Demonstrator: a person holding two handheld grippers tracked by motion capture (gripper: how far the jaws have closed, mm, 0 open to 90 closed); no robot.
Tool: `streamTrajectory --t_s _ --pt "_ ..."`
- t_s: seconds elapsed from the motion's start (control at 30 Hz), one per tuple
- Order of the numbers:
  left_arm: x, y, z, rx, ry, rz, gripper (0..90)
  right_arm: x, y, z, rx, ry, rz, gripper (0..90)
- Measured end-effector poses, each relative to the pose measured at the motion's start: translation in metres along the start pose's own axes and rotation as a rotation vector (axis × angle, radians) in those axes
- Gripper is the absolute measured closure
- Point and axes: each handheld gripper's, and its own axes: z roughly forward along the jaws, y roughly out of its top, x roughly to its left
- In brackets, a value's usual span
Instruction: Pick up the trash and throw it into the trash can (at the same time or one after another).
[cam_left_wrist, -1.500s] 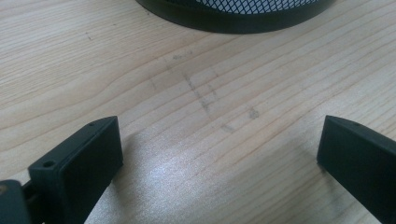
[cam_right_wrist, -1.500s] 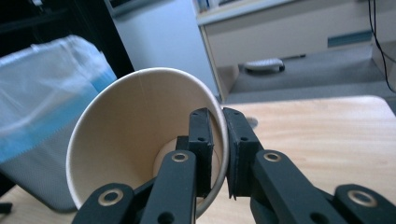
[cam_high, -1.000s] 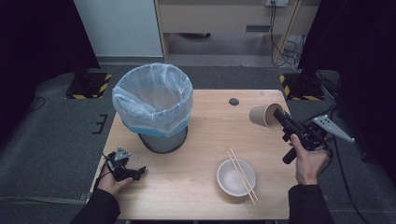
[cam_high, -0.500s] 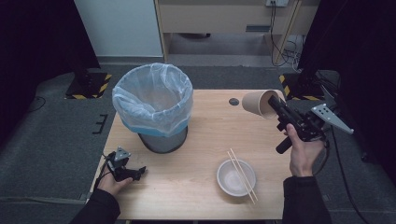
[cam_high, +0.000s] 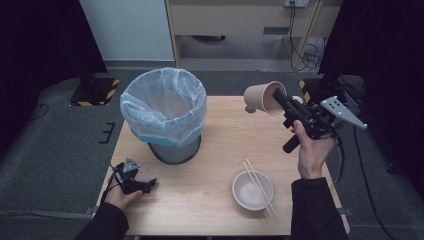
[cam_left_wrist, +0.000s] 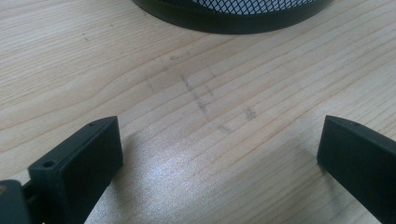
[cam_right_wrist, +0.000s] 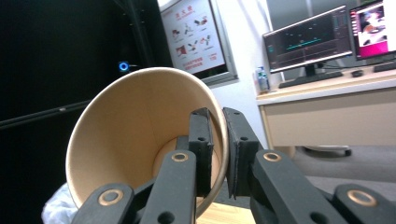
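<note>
My right gripper (cam_high: 280, 100) is raised over the far right of the wooden table (cam_high: 220, 150), shut on the rim of a brown paper cup (cam_high: 261, 97) that lies tipped sideways, mouth toward the hand. In the right gripper view one jaw sits inside the paper cup (cam_right_wrist: 130, 140) and one outside, with the right gripper (cam_right_wrist: 218, 140) pinching its wall. A black mesh bin lined with a white bag (cam_high: 164, 107) stands at the table's left. My left gripper (cam_high: 148, 184) rests open on the near left corner; the left gripper (cam_left_wrist: 219, 149) has bare wood between its jaws.
A pale bowl (cam_high: 252, 190) with a pair of chopsticks (cam_high: 259, 186) across it sits at the near right. A small dark round mark (cam_high: 248, 109) lies on the far side of the table. The bin's base (cam_left_wrist: 233, 14) is just ahead of the left gripper.
My right gripper has lifted the cup higher and carried it leftward, toward the bin, tipping it further onto its side. The left gripper has stayed put.
</note>
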Motion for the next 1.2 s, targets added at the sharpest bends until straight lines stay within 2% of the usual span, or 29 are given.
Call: streamTrajectory --t_s 0.57,1.2 --pt "-0.001 0.001 0.001 -0.001 -0.004 0.005 0.0 0.032 0.006 0.051 0.026 0.043 -0.019 83.0" --pt "-0.001 0.001 0.001 -0.001 -0.010 0.009 0.0 0.066 -0.001 0.110 0.095 0.094 -0.048 83.0"
